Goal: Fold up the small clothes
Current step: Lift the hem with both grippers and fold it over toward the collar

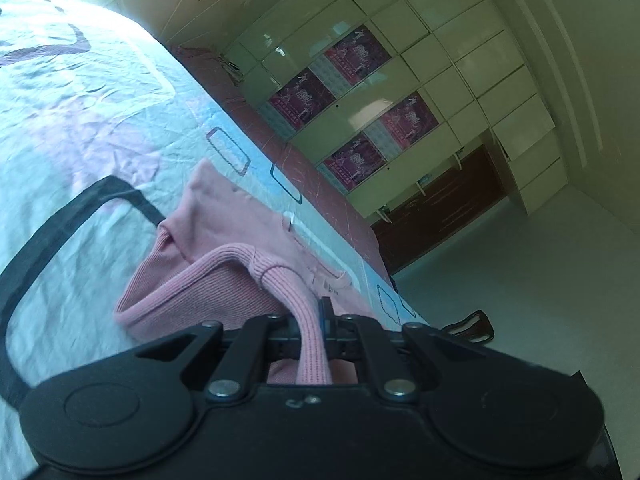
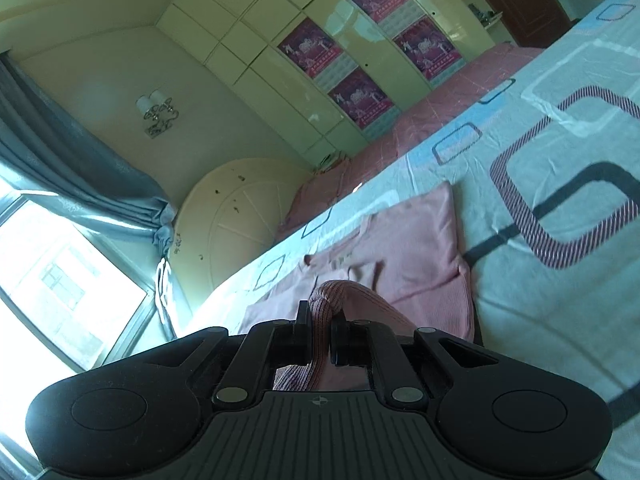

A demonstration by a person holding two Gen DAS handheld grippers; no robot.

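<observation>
The soft, light pink garment [image 1: 240,236] is pinched by its ribbed hem in the left gripper [image 1: 316,320] and right gripper [image 2: 320,320]; limp sagging is expected.

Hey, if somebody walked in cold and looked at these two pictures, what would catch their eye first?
Most likely the pink garment spread on the patterned bedsheet, with its ribbed edge pinched in both the left gripper and the right gripper and lifted off the bed. Next, the four magenta posters on the cream wardrobe behind the bed, and the bright window with blue curtains at the left of the right wrist view.
</observation>
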